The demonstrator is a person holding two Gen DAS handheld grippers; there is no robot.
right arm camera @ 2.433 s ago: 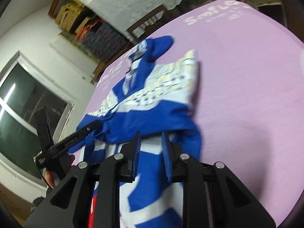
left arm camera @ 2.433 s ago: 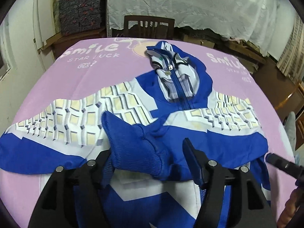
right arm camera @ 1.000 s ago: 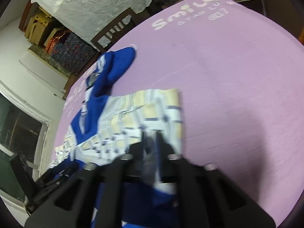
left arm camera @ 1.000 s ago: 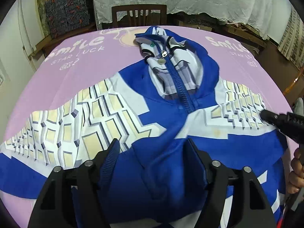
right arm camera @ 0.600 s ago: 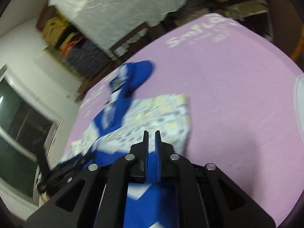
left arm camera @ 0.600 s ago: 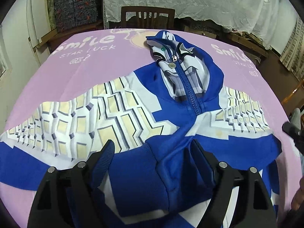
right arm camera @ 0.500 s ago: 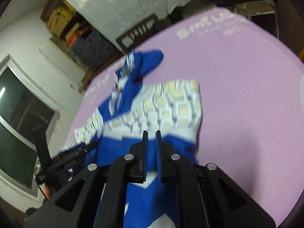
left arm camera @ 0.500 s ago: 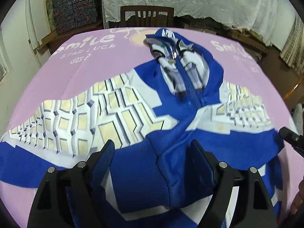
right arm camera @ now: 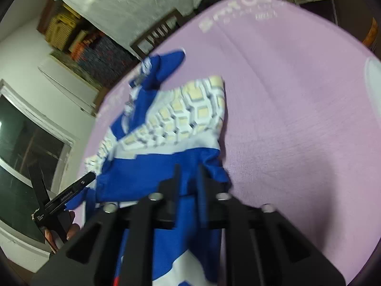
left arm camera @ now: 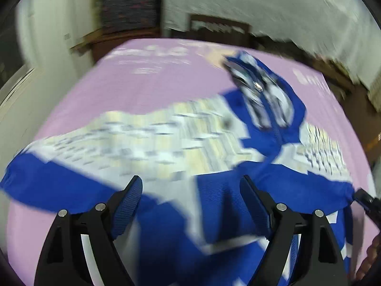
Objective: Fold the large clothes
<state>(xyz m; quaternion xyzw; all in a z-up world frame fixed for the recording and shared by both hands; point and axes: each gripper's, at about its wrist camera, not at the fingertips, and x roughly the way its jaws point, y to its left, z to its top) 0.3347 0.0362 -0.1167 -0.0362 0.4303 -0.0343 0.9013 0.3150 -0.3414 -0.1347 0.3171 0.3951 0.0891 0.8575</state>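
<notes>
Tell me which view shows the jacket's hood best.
The left wrist view: the hood faces the camera with its zipper visible, though blurred. The right wrist view shows the hood only sideways, as a small blue peak.

my pink cloth (right arm camera: 285,95) covers the table; beyond it a chair (left arm camera: 219,29), white lace (right arm camera: 133,2), a window (right arm camera: 21,147).

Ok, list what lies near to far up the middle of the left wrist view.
Left gripper → blue folded sleeve → cream patterned panel → bare purple cloth → wooden chair → white lace curtain.
</notes>
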